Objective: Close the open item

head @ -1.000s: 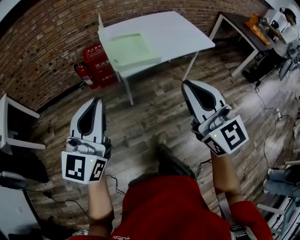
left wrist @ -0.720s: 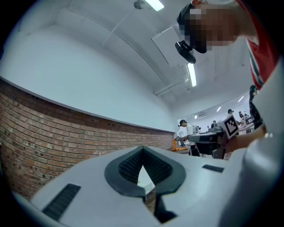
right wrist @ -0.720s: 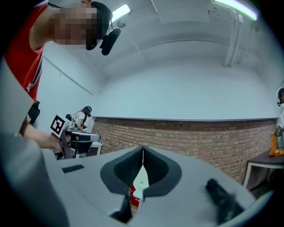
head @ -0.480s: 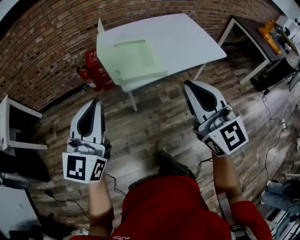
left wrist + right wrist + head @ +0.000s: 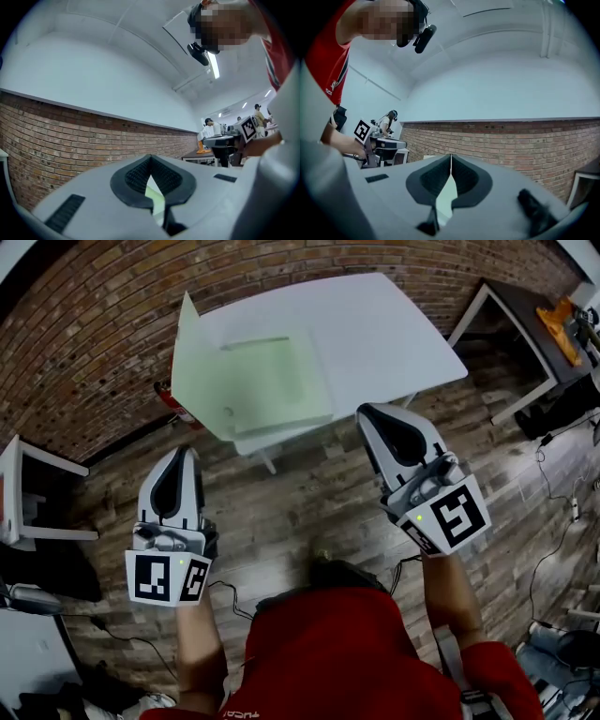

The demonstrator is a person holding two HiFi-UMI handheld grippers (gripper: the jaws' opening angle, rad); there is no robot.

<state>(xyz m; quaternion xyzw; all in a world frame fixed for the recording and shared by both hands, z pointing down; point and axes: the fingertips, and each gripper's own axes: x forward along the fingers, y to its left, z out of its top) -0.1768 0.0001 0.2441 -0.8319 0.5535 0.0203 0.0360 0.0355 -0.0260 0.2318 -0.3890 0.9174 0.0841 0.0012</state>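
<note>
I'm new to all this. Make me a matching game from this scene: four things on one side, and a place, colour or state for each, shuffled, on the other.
Things:
1. box
2. left gripper
3. orange thing
4. wall

Descriptions:
A. red brick
B. shut, holding nothing
C. on the dark table at the far right
D. pale green, lid up, on the white table

Pairs: 1-D, 2-B, 3-C, 4-A
</note>
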